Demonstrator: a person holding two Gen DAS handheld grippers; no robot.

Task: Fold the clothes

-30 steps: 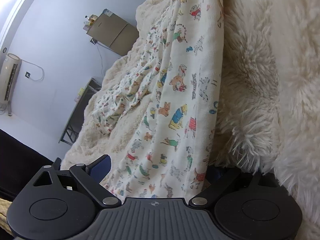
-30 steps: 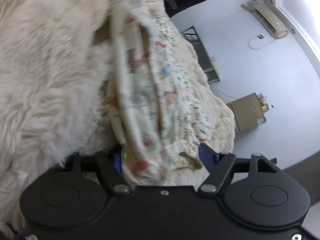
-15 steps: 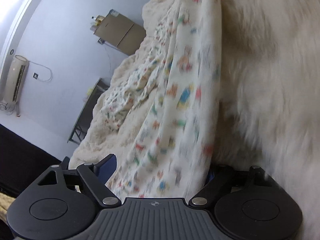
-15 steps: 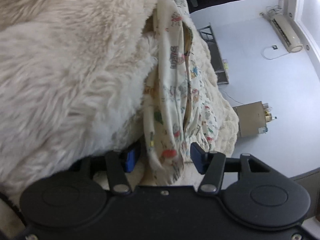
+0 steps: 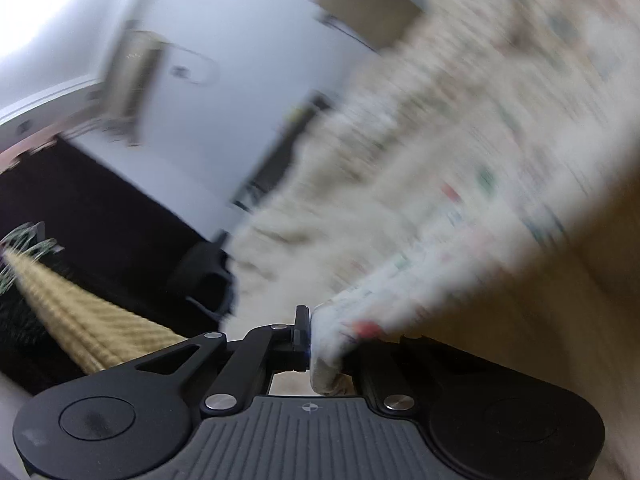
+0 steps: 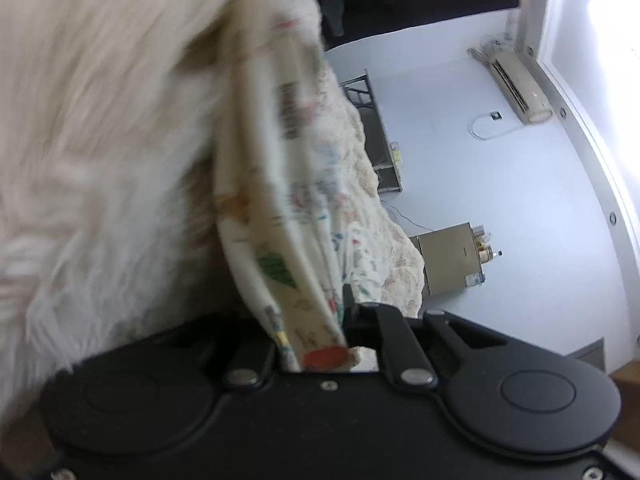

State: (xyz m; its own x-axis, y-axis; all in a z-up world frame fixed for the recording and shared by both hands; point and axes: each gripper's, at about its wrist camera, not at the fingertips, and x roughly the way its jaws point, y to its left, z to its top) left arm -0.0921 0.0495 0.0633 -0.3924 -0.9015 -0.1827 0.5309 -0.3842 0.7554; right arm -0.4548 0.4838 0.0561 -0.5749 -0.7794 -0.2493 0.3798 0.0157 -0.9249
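Fabric fills both of my grippers. My left gripper (image 5: 326, 344) is pinched nearly closed on a bunched edge of the printed garment (image 5: 460, 184), the cloth wedged tight between its 2 fingers. My right gripper (image 6: 316, 340) is likewise clamped on a gathered fold of the same garment (image 6: 288, 208), with a red patch of the print sitting right at the grip. I count 1 garment, cream with small coloured figures, and it stretches away from each gripper over the shaggy white blanket (image 6: 100, 140). The left wrist view is heavily smeared, so I can only say the cloth probably runs up and to the right from that grip. Beyond the blanket's far edge I see 1 brown cabinet (image 6: 448, 260) with a few small bottles on top, too small to count, 1 dark metal rack (image 6: 376, 136) touching the blanket's edge, and 1 air conditioner (image 6: 516, 84) farther off.
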